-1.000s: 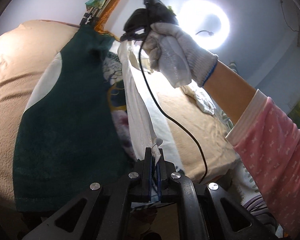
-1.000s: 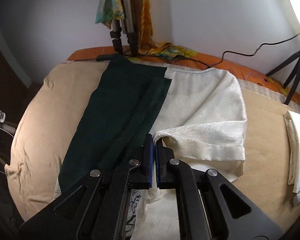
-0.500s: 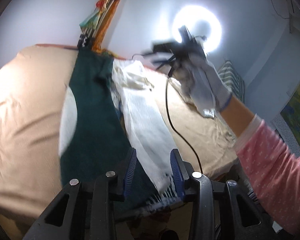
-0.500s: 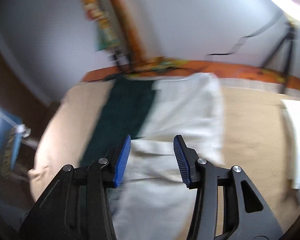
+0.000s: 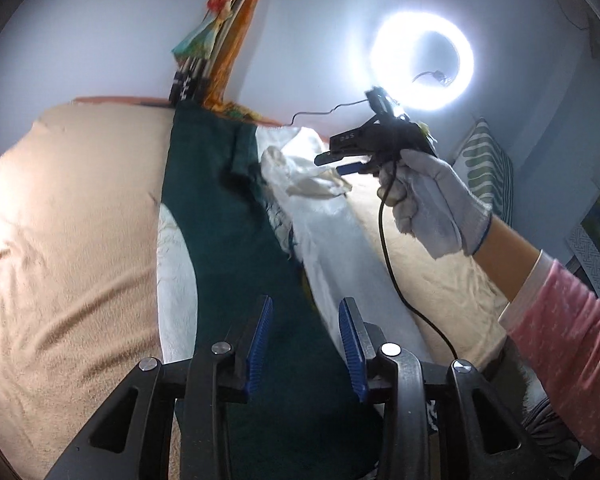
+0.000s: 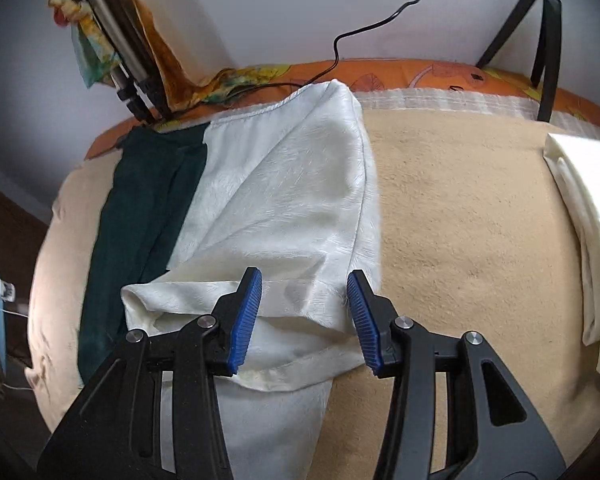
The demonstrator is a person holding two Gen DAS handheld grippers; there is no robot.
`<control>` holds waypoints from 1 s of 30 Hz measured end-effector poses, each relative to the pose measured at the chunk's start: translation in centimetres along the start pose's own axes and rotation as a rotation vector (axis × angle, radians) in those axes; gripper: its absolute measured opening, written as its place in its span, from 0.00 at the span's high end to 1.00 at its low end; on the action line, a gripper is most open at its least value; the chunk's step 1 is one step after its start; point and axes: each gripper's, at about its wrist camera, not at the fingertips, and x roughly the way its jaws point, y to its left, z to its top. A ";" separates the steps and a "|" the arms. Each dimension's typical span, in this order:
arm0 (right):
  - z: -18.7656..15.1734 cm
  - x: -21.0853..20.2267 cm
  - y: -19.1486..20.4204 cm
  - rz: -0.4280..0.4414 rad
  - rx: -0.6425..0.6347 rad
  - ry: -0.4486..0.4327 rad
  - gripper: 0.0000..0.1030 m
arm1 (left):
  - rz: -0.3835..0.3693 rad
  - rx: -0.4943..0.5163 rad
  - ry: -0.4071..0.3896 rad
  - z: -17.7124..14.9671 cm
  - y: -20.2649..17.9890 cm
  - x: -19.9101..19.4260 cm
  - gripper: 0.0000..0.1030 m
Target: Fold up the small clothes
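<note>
Both grippers stood wide and empty – left gripper point(image 5: 305, 344) over the garment's green half, right gripper point(image 6: 304, 316) above its folded-in white sleeve point(image 6: 236, 308). The garment point(image 6: 284, 184) lay flat on the tan blanket point(image 6: 460, 220). Side fold judged placed; next move calls for regripping an end.

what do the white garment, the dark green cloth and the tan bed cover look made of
White garment: a thin woven fabric, perhaps satin or jacquard, judging by its soft sheen and faint woven-in pattern.
Dark green cloth: matte and slightly fuzzy, probably velvet or fleece; it shows no shine.
Tan bed cover: napped, plush-looking, likely a fleece blanket.
</note>
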 end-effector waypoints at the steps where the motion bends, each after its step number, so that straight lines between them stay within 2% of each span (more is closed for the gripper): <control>1: 0.0 0.5 0.4 -0.041 -0.020 0.012 0.85 | 0.003 0.004 -0.001 0.0 0.1 0.0 0.68; 2: 0.0 1.0 0.7 -0.075 -0.029 0.028 0.94 | 0.004 0.010 -0.005 0.1 0.2 -0.2 0.68; 3: 0.1 0.9 0.7 -0.089 -0.022 0.032 0.94 | 0.004 0.015 -0.013 0.1 0.1 -0.4 0.68; 6: 0.8 -1.6 0.7 -0.064 -0.009 -0.035 0.94 | 0.016 0.035 -0.041 0.2 0.4 -1.2 0.68; 10: 3.4 -5.6 1.5 0.006 0.026 -0.092 0.95 | 0.018 -0.013 -0.038 0.2 2.4 -1.5 0.68; 13: 5.9 -6.9 3.4 0.050 0.037 -0.115 0.95 | 0.020 -0.044 -0.035 0.2 3.7 -1.6 0.68; 17: 7.7 -5.2 7.2 0.058 0.013 -0.110 0.95 | 0.033 -0.043 -0.063 0.3 4.2 -2.6 0.68; 24: 8.4 1.4 11.1 0.087 0.009 -0.045 0.94 | 0.055 -0.042 -0.071 0.6 4.7 -2.9 0.68; 25: 8.6 2.3 11.6 0.083 -0.004 -0.030 0.93 | 0.066 -0.035 -0.068 0.6 4.7 -2.9 0.68; 27: 8.8 3.7 12.3 0.070 -0.039 -0.005 0.84 | 0.077 -0.030 -0.068 0.6 4.8 -2.9 0.68; 29: 8.5 3.6 12.1 0.113 -0.045 -0.012 0.71 | 0.083 -0.031 -0.072 0.5 4.9 -3.1 0.68; 30: 8.2 2.9 11.8 0.145 -0.042 -0.028 0.69 | 0.086 -0.032 -0.075 0.5 4.9 -3.2 0.68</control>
